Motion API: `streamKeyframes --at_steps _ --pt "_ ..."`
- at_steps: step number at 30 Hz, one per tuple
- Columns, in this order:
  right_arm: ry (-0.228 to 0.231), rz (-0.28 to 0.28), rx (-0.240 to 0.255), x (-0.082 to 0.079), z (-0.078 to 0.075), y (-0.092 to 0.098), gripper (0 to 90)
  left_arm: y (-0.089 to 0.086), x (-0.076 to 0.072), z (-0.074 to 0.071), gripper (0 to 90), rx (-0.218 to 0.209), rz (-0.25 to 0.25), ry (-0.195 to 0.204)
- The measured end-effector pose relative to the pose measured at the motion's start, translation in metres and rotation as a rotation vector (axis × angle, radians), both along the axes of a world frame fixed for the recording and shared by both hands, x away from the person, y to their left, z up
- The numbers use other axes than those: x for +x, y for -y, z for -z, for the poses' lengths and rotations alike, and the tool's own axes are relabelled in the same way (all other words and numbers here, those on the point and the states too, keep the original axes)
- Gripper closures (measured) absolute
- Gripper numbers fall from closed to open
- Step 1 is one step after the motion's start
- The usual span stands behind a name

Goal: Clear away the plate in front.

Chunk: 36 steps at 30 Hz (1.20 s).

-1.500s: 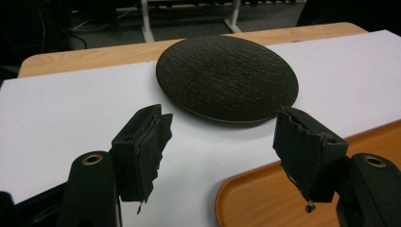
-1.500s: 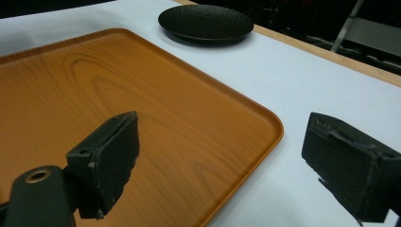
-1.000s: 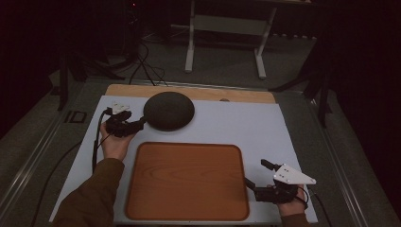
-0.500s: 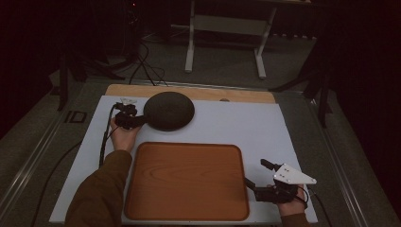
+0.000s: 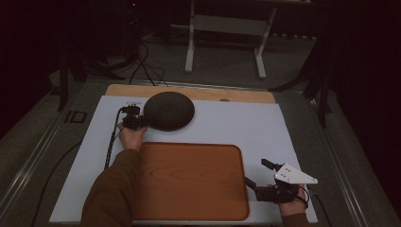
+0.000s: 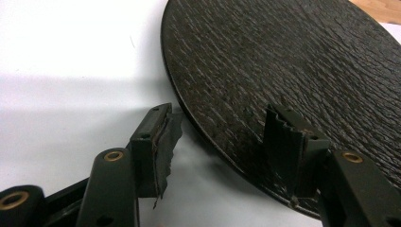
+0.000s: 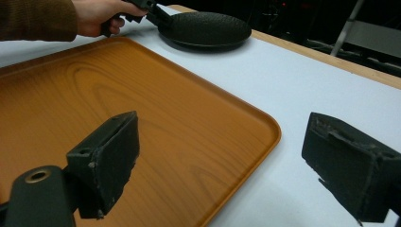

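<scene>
Counting from the biggest down, we see one white table, one wooden tray lying flat on its near half, and one dark, rough-textured round plate just beyond the tray's far left corner. Then come our two grippers. Our left gripper sits at the plate's left rim — its jaws have just been closing, one over the plate and one beside the rim, pads not yet pressing. Our right gripper rests by the tray's right corner — jaws wide apart, grasping nothing.
</scene>
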State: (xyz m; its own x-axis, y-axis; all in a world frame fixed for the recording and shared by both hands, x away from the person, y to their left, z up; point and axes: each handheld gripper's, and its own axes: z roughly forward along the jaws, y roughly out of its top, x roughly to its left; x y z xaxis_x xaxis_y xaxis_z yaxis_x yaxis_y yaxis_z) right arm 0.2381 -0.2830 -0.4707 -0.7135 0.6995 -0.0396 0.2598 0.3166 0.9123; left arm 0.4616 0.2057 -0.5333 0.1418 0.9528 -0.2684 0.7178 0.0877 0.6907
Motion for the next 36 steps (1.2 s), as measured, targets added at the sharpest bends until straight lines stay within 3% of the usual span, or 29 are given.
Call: streamKeyframes --at_steps 3,5,10,14,17,25,30,34,36 --pt "-0.001 -0.001 -0.001 0.0 0.0 0.0 11.7 -0.001 0.003 0.001 45.1 -0.044 0.029 -0.03" --pt "0.0 -0.004 -0.002 0.0 0.0 -0.001 11.7 -0.002 0.004 0.001 44.6 -0.052 0.032 -0.039" --pt "-0.001 -0.004 -0.004 0.0 0.0 -0.001 11.7 -0.007 0.008 0.001 46.2 -0.12 0.016 -0.065" --pt "-0.002 -0.005 -0.005 0.0 0.0 -0.001 11.8 -0.007 0.013 -0.003 51.7 -0.118 -0.01 -0.112" --pt "-0.002 -0.006 -0.005 0.0 0.0 -0.001 11.8 -0.01 0.015 -0.004 56.9 -0.15 -0.036 -0.143" --pt "-0.005 -0.008 -0.012 0.001 0.0 -0.001 11.8 -0.015 0.015 -0.005 63.2 -0.23 -0.079 -0.152" --pt "-0.008 -0.012 -0.014 0.001 0.0 -0.001 11.8 -0.017 0.014 -0.009 64.5 -0.331 -0.102 -0.125" --pt "-0.008 -0.014 -0.015 0.001 0.0 -0.001 11.8 -0.016 0.015 -0.01 62.2 -0.49 -0.126 -0.095" --pt "-0.009 -0.014 -0.016 0.001 0.0 -0.002 11.8 -0.014 0.016 -0.009 58.9 -0.549 -0.124 -0.088"
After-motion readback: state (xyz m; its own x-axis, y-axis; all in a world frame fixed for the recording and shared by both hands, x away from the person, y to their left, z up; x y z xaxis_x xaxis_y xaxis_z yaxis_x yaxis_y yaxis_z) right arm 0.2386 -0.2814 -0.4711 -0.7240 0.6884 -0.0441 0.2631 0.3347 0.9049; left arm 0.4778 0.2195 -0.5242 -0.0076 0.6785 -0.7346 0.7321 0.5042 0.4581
